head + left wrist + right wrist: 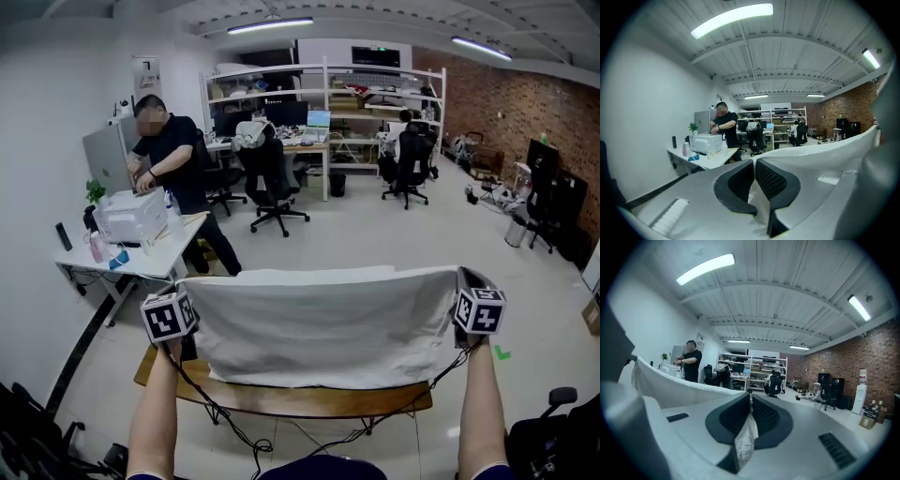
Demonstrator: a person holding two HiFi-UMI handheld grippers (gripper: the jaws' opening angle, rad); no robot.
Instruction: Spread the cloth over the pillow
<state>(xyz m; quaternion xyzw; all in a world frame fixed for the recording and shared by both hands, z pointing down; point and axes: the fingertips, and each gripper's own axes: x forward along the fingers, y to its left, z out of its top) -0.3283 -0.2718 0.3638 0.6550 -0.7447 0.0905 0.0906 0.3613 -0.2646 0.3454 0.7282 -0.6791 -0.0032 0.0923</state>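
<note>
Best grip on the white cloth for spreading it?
By its two top corners, each approached from the outer side. The left gripper and right gripper pinch them that way, and the cloth hangs flat, top edge taut.

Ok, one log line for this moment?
left tool: shut on cloth | right tool: shut on cloth | cloth: spread between tools, above table
</note>
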